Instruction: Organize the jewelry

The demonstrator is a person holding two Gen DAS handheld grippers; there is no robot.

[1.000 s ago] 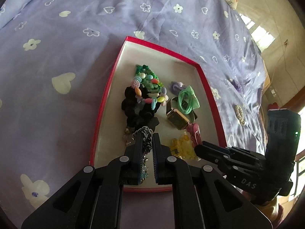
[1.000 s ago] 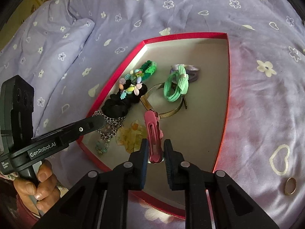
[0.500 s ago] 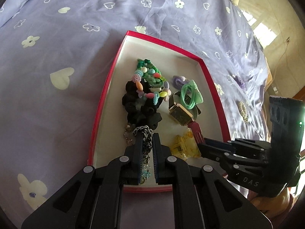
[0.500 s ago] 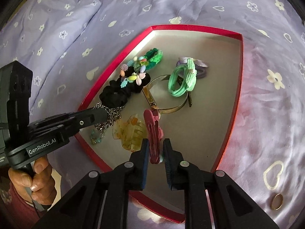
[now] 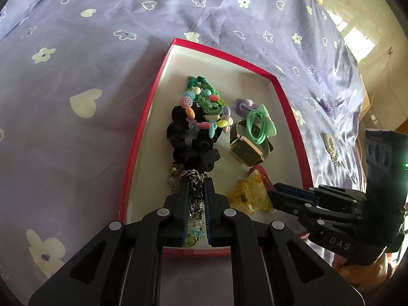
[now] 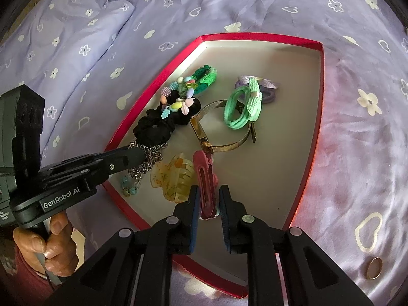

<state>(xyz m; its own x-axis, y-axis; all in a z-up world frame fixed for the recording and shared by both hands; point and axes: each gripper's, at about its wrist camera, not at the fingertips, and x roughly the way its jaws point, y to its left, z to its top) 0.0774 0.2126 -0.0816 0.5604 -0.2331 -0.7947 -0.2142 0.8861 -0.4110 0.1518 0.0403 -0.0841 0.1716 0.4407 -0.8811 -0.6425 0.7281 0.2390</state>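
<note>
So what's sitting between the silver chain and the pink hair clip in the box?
The yellow claw clip lies between the silver chain and the pink hair clip, touching the pink one; the right wrist view shows it best.

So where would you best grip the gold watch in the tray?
Probably the raised mesh strap loop of the gold watch, taken from above, one finger inside the loop. The flat case lies low on the red tray, and the green hair tie drapes its far side.

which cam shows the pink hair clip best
Right wrist: the pink hair clip lies full length between the right gripper fingers. In the left wrist view only its tip shows, behind the yellow claw clip.
</note>
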